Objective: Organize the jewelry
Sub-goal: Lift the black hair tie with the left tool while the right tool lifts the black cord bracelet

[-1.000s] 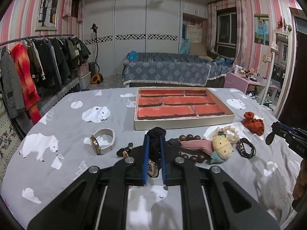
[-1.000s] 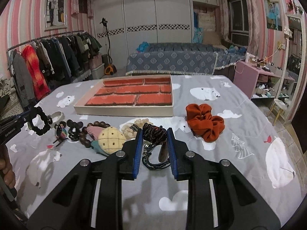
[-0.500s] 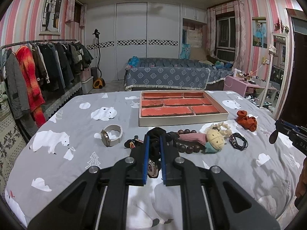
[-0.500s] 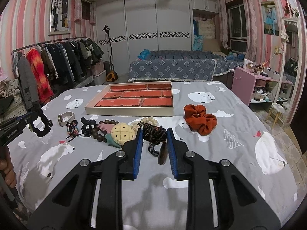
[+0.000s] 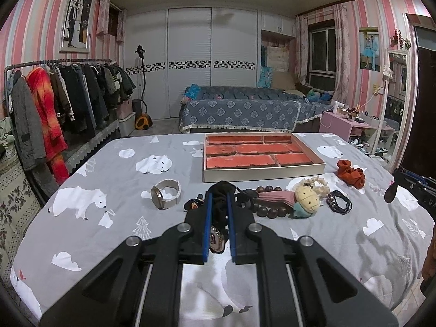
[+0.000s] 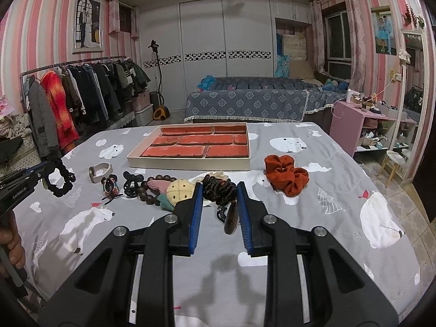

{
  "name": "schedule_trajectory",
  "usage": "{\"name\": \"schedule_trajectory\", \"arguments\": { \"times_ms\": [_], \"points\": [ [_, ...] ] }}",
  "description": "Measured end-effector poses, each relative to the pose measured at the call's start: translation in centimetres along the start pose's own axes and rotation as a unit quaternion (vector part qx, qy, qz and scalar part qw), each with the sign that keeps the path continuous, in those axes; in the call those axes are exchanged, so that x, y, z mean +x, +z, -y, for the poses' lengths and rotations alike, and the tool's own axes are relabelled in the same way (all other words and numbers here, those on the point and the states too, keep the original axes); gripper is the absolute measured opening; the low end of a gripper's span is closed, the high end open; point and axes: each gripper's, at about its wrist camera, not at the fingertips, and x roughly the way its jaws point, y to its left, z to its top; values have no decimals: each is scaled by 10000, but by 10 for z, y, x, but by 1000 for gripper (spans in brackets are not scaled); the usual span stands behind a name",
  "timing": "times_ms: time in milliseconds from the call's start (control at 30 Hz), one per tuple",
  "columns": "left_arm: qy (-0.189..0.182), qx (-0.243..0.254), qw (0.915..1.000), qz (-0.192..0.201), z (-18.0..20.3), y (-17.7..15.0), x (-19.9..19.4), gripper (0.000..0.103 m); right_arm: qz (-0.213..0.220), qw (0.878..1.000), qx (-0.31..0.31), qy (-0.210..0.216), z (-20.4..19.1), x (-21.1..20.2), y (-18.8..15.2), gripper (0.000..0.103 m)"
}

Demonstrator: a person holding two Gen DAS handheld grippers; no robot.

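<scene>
In the left wrist view my left gripper (image 5: 219, 196) is shut on a black hair tie (image 5: 220, 188), and a small metal charm (image 5: 216, 241) hangs between the fingers. The right wrist view shows that tie as a black loop (image 6: 61, 181) held above the cloth. My right gripper (image 6: 220, 188) is shut on a dark braided bracelet (image 6: 218, 188) with a brown pendant (image 6: 231, 216) dangling below it. Beyond both lies the flat tray (image 5: 263, 174) with red brick-patterned compartments (image 6: 190, 145); nothing lies in it.
On the polar-bear cloth (image 5: 109, 169) lie a watch (image 5: 166, 197), wooden beads (image 5: 269, 212), a pineapple plush (image 5: 307, 200), a black cord bracelet (image 5: 339, 204), an orange scrunchie (image 6: 286, 173) and a black clip (image 6: 132, 184). A hand (image 6: 12, 248) grips the left tool.
Both grippers have pulled back and up from the pile, each still holding its piece. The tray and the loose items now look smaller and farther away.
</scene>
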Motion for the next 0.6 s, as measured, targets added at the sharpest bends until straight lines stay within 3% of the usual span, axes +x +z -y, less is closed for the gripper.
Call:
{"name": "schedule_trajectory", "arguments": {
  "times_ms": [600],
  "points": [
    [-107, 47, 9999, -60, -1, 9, 18, 11, 55, 10000, -32, 0, 2, 6, 12, 26]
  ]
}}
